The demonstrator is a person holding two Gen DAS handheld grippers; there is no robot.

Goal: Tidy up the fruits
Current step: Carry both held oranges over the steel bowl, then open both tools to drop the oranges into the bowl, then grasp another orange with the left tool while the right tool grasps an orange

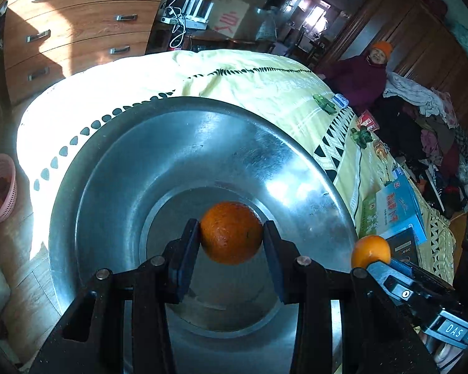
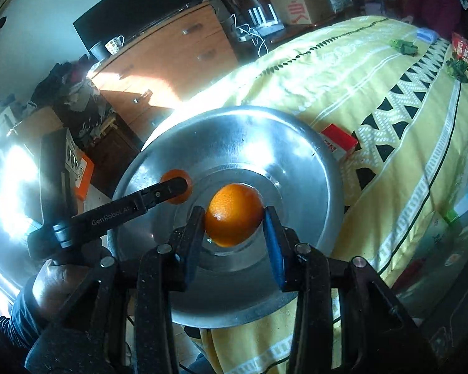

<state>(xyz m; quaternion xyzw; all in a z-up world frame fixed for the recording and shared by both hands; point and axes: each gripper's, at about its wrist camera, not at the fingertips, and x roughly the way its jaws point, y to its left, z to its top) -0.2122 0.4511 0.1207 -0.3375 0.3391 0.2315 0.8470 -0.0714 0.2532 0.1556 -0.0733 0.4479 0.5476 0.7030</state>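
In the left wrist view, the left tool (image 1: 231, 233) is clenching a dark orange (image 1: 231, 232) between its two blue pads (image 1: 188, 249), holding it over the flat centre of a large steel basin (image 1: 115, 187). The basin is sitting on a bed covered with a yellow quilt (image 1: 234, 78), near the bed's near edge. At the lower right, the right tool (image 1: 374, 263) is reaching in beside the basin's right rim, with a lighter orange (image 1: 370, 251) showing at its tip. A blue box (image 1: 399, 212) is lying on the quilt near the bed's right edge. A pink basket (image 1: 1, 187) is sitting on the floor at the left.

In the right wrist view, the right tool (image 2: 235, 221) is gripping the lighter orange (image 2: 235, 215) between its pads (image 2: 273, 246), above the basin (image 2: 296, 162) and close to its centre. The left tool (image 2: 176, 188) is coming in from the left over the basin's left rim, with the dark orange (image 2: 174, 174) showing behind its finger. A red and white carton (image 2: 340, 141) is lying on the quilt (image 2: 374, 71) just beside the basin's far right rim.
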